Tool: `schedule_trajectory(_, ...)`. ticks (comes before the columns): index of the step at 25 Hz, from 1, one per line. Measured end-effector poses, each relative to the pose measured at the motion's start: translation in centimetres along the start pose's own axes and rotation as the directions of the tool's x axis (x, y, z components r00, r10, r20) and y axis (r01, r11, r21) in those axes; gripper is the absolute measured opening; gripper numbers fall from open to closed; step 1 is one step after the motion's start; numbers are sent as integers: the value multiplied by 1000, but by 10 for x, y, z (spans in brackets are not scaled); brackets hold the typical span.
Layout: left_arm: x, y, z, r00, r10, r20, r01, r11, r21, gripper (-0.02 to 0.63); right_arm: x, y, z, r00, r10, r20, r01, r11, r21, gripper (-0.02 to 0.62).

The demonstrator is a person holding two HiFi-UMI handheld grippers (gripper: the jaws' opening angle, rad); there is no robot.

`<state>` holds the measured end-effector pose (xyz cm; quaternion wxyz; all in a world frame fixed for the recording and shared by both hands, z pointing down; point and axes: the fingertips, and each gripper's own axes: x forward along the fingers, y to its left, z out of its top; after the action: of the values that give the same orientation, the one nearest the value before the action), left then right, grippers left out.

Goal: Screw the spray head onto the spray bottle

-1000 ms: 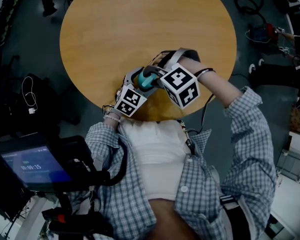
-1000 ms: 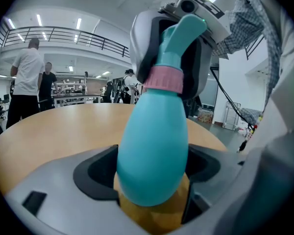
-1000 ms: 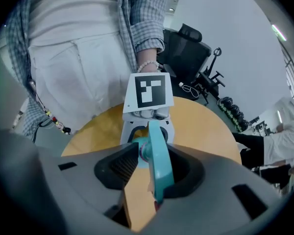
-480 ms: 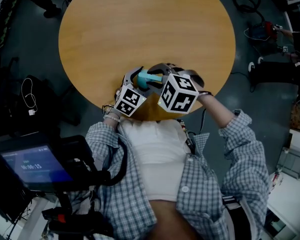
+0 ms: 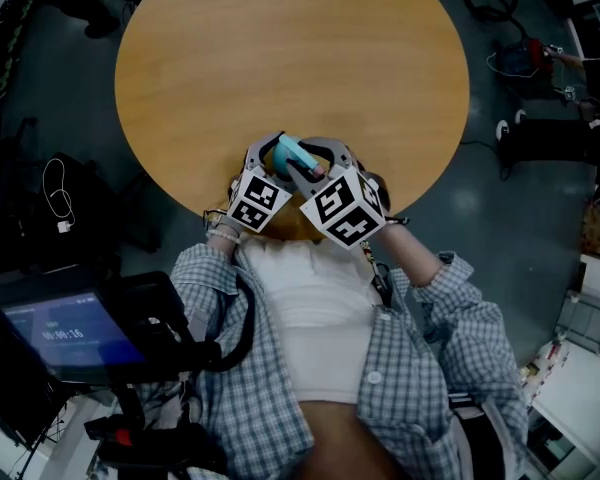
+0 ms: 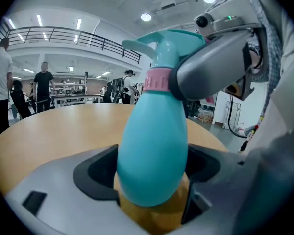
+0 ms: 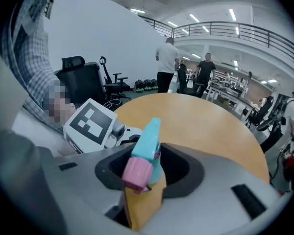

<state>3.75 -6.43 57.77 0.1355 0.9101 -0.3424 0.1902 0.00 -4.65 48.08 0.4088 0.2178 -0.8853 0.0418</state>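
Note:
The teal spray bottle (image 6: 154, 146) stands tilted over the near edge of the round wooden table (image 5: 290, 58). My left gripper (image 6: 152, 180) is shut on the bottle's rounded body. A pink collar (image 6: 158, 80) joins the body to the teal spray head (image 6: 171, 43). A grey jaw of the right gripper clamps the head from the right. In the right gripper view, the spray head (image 7: 148, 146) with its pink nozzle (image 7: 136, 173) sits between the jaws of my right gripper (image 7: 147, 168), which is shut on it. In the head view both grippers, left (image 5: 273, 163) and right (image 5: 318, 165), meet at the bottle (image 5: 293, 153).
A screen (image 5: 70, 333) on a dark stand is at the person's left. Cables and bags lie on the floor around the table. An office chair (image 7: 83, 80) and several standing people (image 7: 166, 65) are beyond the far side of the table.
The right gripper has rolled about the spray head, its marker cube swinging left and towards the body, and the forearm has come in closer. The left gripper and the bottle's body have stayed in place.

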Motion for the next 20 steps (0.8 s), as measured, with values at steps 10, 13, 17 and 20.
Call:
schedule_trajectory(10,0,-1,-1,1000,-3,-10,3,1000,-4,408,8,13,-12,988,130,78,-133,990,39,273)
schedule_trajectory(13,-6,-2,4,1000,-6,-10,6,1000,6,408,9,19,-22,981,173,93,-181,979,89,273)
schedule_trajectory(17,-9,-7,-11,999,-31,-42,32,999,28,408,10,18,-40,974,191,118,-211,957,197,275)
schedule_trajectory(20,-16,-7,-20,997,-31,-69,34,999,42,408,11,19,-56,977,186,107,-207,948,241,273)
